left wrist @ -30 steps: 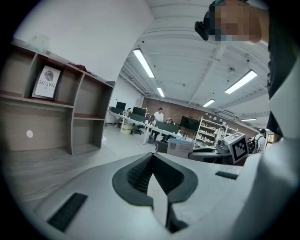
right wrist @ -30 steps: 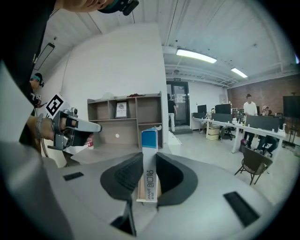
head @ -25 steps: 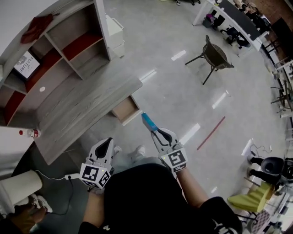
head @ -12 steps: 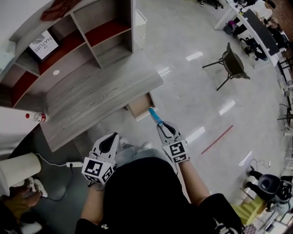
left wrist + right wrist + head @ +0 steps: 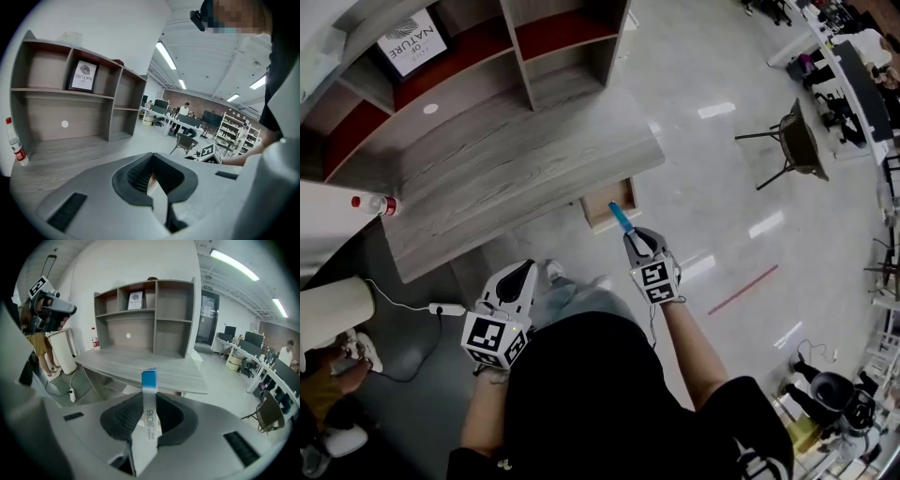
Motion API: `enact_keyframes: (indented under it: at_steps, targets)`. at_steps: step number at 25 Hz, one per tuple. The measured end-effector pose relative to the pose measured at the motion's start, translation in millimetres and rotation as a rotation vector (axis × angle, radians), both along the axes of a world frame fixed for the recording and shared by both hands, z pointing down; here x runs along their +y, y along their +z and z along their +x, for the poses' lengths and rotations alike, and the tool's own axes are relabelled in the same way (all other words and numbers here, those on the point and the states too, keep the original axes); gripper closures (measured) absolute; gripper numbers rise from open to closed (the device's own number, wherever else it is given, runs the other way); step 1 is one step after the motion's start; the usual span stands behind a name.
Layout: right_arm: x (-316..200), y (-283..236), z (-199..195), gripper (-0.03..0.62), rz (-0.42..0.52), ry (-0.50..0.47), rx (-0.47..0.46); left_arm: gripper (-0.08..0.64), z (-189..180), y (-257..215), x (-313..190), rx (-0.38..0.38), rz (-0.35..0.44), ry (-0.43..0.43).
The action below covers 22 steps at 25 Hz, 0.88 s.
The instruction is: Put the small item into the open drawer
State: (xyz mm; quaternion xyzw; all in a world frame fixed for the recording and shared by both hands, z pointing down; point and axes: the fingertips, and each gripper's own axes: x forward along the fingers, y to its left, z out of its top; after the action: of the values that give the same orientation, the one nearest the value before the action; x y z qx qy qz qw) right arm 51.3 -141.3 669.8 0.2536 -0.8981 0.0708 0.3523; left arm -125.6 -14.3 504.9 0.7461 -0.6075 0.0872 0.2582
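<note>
A slim blue-and-white box [image 5: 621,216] sticks out of my right gripper [image 5: 637,241], whose jaws are shut on its lower end. The box's blue tip lies over the front of the open wooden drawer [image 5: 602,206] under the grey desk [image 5: 506,169]. In the right gripper view the box [image 5: 149,379] stands upright between the jaws of the right gripper [image 5: 149,417] and points at the desk's edge. My left gripper [image 5: 522,272] hangs lower left, in front of the desk, shut with nothing in it. In its own view the left gripper [image 5: 155,182] has its jaws together.
A shelf unit [image 5: 553,42] with a framed sign [image 5: 412,39] stands at the back of the desk. A red-capped bottle [image 5: 373,202] is at the desk's left end. On the floor are a power strip [image 5: 441,307], a white cylinder [image 5: 333,314] and a chair [image 5: 797,141].
The desk and drawer have come nearer in the head view. My right gripper has carried the box forward until its tip is over the drawer. The left gripper stayed low and shut.
</note>
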Motion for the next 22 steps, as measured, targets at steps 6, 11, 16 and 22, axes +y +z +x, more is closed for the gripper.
enact_keyframes:
  at_steps: [6,11,16,22]
  targets:
    - [-13.4,56.9,-17.0,0.502,0.010,-0.059,0.146,0.557,-24.7,17.5,9.6,0.008,-0.040,-0.029]
    - [-23.0,101.6,-25.3,0.502,0.005,-0.093,0.245,0.557,-40.6,30.1,16.9,0.012,-0.071,-0.048]
    - [-29.4,137.9,-31.7,0.502,-0.004,-0.118,0.323,0.557,-52.0,47.6,25.7,0.031,-0.114,-0.070]
    - [-33.2,175.7,-42.1,0.502,-0.024,-0.136,0.392,0.557,-65.7,63.1,39.9,0.031,-0.152,-0.094]
